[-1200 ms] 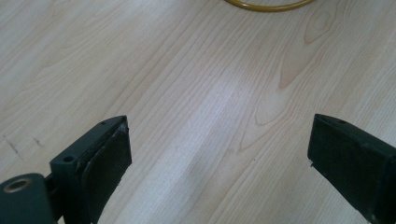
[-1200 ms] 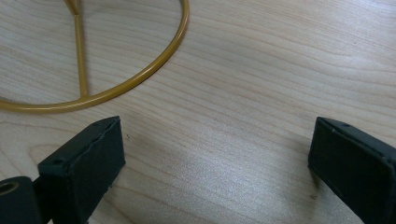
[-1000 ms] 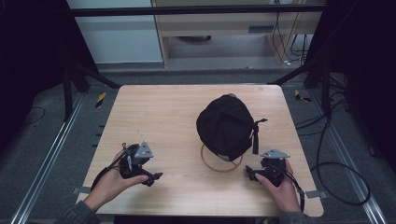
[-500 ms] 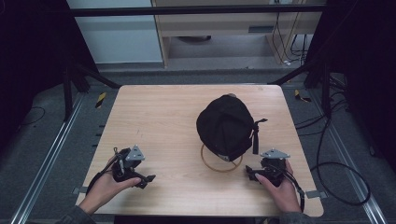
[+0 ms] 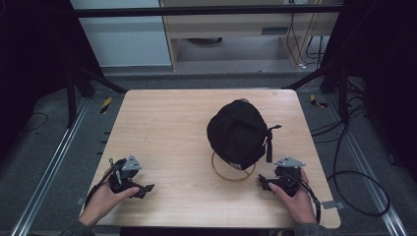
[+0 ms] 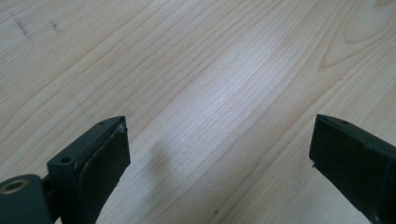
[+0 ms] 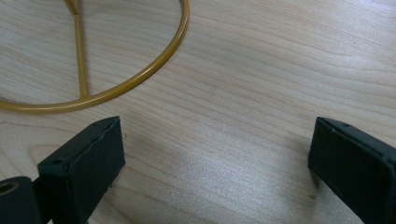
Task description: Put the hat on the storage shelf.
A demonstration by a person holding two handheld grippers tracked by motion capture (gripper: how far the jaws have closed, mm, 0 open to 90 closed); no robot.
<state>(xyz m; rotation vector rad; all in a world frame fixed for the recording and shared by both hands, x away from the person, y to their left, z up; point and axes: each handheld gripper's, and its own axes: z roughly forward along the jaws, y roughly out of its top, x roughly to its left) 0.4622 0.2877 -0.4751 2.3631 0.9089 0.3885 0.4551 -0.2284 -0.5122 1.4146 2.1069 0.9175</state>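
In the left gripper view the left gripper has its jaws spread wide with only bare wood grain of the table between them. In the right gripper view the right gripper is likewise released, jaws wide apart over the wood, holding nothing. That view also shows a gold wire ring lying flat at its upper left, with a straight spoke crossing inside it.

From the high view, the left gripper sits at the near left of the table, in a hand; the right gripper sits near right, just beside the ring's near edge.

A black cap sits above the ring, right of centre, its long axis running far to near. A strap hangs on its right side. Which way the brim points cannot be told.
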